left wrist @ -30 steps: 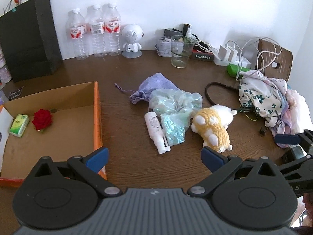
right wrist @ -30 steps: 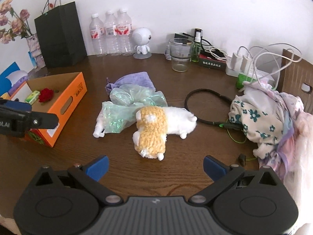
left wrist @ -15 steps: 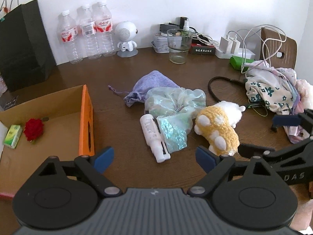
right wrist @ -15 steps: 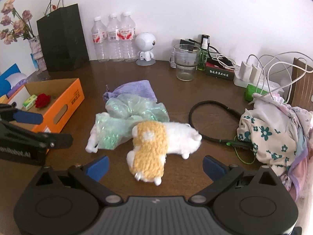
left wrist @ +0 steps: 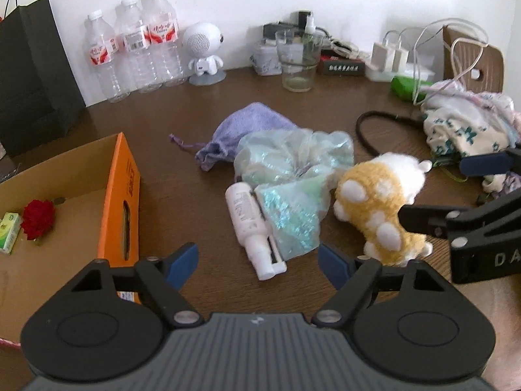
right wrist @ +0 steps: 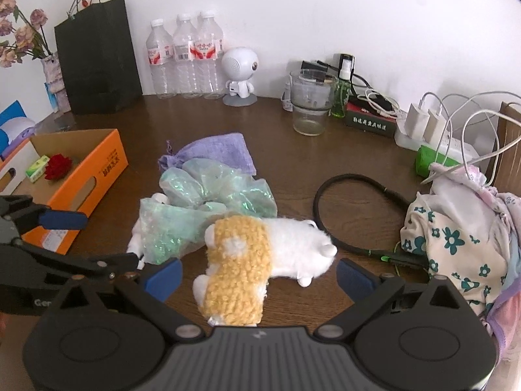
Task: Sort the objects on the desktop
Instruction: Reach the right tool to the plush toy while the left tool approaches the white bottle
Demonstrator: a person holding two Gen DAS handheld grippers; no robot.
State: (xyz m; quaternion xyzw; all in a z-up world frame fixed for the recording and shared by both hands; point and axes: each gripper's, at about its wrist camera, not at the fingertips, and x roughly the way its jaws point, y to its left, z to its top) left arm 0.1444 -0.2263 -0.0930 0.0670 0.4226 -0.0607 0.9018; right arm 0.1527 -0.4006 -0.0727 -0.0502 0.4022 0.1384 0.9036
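Observation:
A yellow and white plush toy (right wrist: pixel 260 254) lies on the brown table, also in the left wrist view (left wrist: pixel 377 208). My right gripper (right wrist: pixel 257 275) is open with the plush between its fingers. My left gripper (left wrist: pixel 259 260) is open just before a white spray bottle (left wrist: pixel 250 228), which lies beside a green shimmery bag (left wrist: pixel 293 176) and a purple pouch (left wrist: pixel 241 130). The orange cardboard box (left wrist: pixel 120 202) at the left holds a red rose (left wrist: pixel 37 218) and a small green packet (left wrist: pixel 8 231).
Three water bottles (right wrist: pixel 185 55), a white robot figure (right wrist: pixel 239 75), a glass cup (right wrist: pixel 309 104) and a black paper bag (right wrist: pixel 97 55) line the back wall. A black cable loop (right wrist: pixel 351 215), chargers and a pile of flowered cloth (right wrist: pixel 456 238) lie at the right.
Both grippers have moved forward and down toward the table. The right gripper has come around the plush; the left has closed in on the spray bottle. Both stay open.

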